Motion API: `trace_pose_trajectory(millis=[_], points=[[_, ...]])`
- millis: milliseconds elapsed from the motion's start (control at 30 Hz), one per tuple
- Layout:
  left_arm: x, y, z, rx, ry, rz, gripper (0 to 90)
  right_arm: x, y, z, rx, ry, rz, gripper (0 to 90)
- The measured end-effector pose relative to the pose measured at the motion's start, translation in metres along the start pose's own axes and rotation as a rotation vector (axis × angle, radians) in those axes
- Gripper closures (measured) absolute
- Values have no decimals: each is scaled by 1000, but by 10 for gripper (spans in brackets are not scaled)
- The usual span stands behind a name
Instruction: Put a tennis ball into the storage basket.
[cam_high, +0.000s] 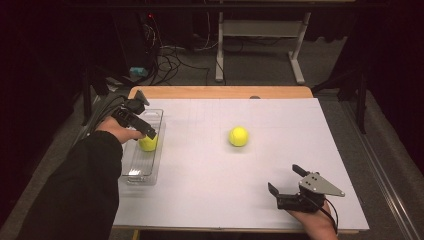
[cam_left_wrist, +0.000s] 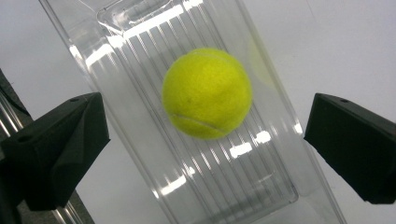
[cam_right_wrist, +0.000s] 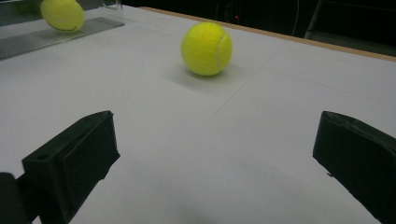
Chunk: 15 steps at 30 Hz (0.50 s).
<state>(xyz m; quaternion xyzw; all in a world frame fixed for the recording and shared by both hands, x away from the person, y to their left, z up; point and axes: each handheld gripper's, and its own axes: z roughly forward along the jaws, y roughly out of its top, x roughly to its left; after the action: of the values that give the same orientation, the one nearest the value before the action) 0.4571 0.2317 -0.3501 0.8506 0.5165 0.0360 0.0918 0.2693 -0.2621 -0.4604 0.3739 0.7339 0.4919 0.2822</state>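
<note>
A yellow tennis ball lies in a clear plastic tray at the table's left side. My left gripper hovers just above it, open, its jaws wide on either side of the ball and not touching it. A second tennis ball rests on the white sheet near the middle. My right gripper is open near the front right edge, pointing toward that ball, with nothing between its jaws. The right gripper view also catches the first ball in the tray.
A white sheet covers the wooden table. Beyond the far edge are a desk frame and cables on the floor. The person's dark sleeve comes in at the lower left.
</note>
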Motion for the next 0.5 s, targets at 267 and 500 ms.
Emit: trace_pose_trajectory(millis=[267, 500], points=[[-16, -2, -1, 14, 8, 28, 5, 0, 0, -1, -1, -3, 2, 0], [-38, -2, 3, 24, 5, 88, 6, -1, 0, -1, -1, -3, -1, 0]])
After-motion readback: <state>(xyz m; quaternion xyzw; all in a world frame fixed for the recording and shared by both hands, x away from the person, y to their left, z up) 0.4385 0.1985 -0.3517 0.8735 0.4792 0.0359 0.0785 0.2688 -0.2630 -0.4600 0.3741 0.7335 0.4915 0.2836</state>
